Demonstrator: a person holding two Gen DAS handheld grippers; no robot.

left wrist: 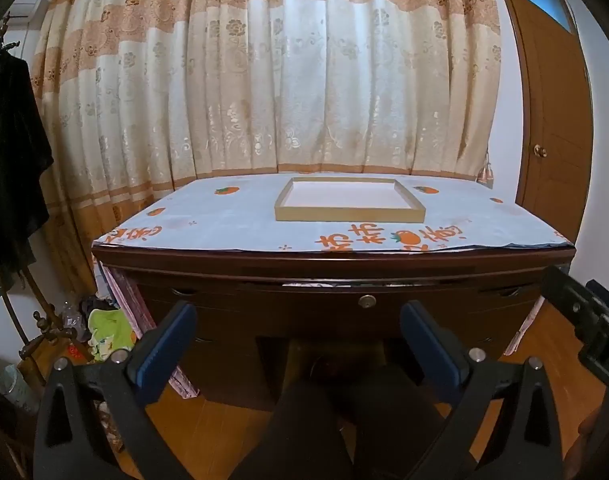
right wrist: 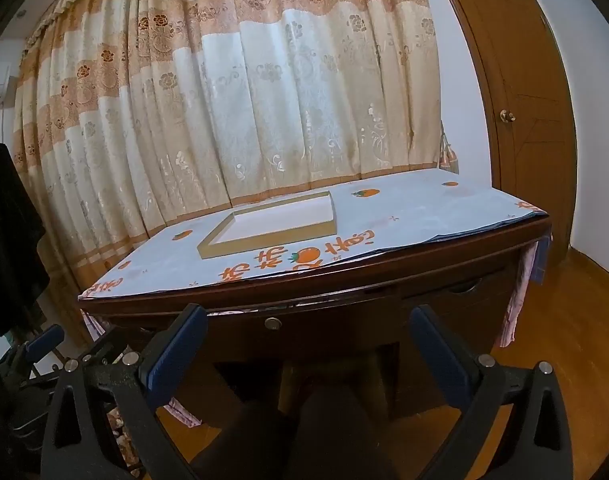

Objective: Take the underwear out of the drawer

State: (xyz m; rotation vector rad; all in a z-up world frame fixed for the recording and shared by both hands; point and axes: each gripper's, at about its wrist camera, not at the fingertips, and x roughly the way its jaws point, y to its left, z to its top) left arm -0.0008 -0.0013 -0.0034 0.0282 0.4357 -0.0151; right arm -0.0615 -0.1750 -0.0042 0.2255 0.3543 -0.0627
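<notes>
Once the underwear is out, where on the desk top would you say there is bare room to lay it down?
The shallow gold-edged white tray sits mid-back on the pale blue persimmon-print cloth. Bare cloth lies left of the tray, right of it toward the brown wooden door, and in a strip along the front edge. The tray itself looks empty. It is crowded on the floor left of the dark wooden desk.

Orange Chinese characters "柿柿" on the tablecloth (left wrist: 232, 224); remaining characters not legible.
</notes>
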